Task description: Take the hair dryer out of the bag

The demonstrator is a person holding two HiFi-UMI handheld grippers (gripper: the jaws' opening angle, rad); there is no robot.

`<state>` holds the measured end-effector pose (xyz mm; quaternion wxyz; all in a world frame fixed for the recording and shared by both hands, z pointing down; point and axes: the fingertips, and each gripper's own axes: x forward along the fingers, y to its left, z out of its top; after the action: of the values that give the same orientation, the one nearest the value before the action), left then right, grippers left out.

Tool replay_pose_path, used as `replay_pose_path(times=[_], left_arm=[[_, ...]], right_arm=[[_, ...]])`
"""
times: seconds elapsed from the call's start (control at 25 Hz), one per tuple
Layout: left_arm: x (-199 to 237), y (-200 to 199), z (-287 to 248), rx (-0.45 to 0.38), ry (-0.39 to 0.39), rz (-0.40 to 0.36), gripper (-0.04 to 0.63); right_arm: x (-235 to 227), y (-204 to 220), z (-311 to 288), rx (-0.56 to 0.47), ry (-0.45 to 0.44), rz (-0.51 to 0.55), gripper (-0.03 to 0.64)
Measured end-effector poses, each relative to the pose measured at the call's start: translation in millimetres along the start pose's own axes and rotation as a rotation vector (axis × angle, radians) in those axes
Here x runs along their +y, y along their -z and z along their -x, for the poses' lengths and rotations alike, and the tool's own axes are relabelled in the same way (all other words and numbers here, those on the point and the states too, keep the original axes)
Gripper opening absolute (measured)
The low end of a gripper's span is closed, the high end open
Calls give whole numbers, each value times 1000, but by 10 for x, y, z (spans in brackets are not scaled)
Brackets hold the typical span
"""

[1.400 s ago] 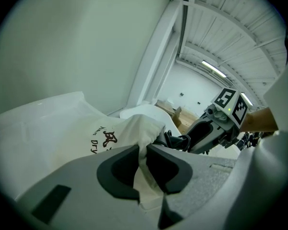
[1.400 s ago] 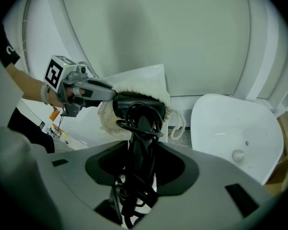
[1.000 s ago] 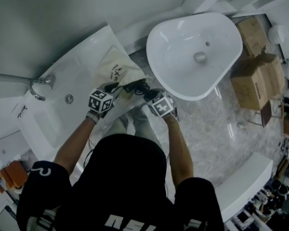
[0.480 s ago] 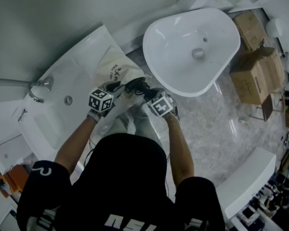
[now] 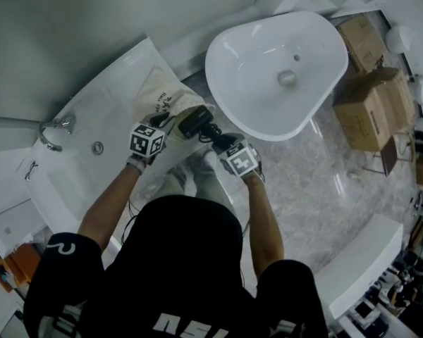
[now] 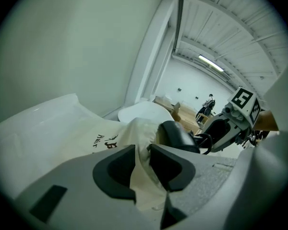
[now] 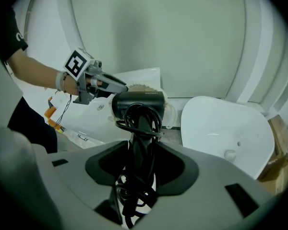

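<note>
Cloth at the mouth of the cream bag is sitting pinched between the narrow-set jaws of my left gripper, and the bag is lying on the white ledge. Just right of it the black hair dryer is showing its barrel at the bag's open mouth, while my right gripper is clamping its cord-wrapped handle, with the white basin sitting further right
</note>
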<state>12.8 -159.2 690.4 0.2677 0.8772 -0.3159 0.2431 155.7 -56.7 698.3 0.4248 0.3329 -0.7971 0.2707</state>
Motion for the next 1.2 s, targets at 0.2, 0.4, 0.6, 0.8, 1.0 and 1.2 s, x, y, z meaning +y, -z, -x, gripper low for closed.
replay_pose_path(times=[0.2, 0.4, 0.6, 0.8, 1.0, 1.2], left_arm=[[361, 186, 45, 55, -87, 48, 94], [444, 229, 195, 56, -99, 89, 114], [11, 98, 355, -48, 76, 179, 147], [-79, -235, 652, -215, 63, 198, 142], [129, -614, 1079, -338, -96, 112, 18], [263, -823, 1422, -414, -201, 86, -2]], right_arm=[[-89, -27, 191, -59, 4, -72, 176], [-233, -254, 313, -162, -7, -115, 176], [-310, -614, 354, -232, -31, -102, 176], [-320, -1005, 327, -282, -67, -79, 176], [-285, -1407, 293, -325, -92, -38, 176], [-221, -1704, 249, -346, -118, -5, 176]])
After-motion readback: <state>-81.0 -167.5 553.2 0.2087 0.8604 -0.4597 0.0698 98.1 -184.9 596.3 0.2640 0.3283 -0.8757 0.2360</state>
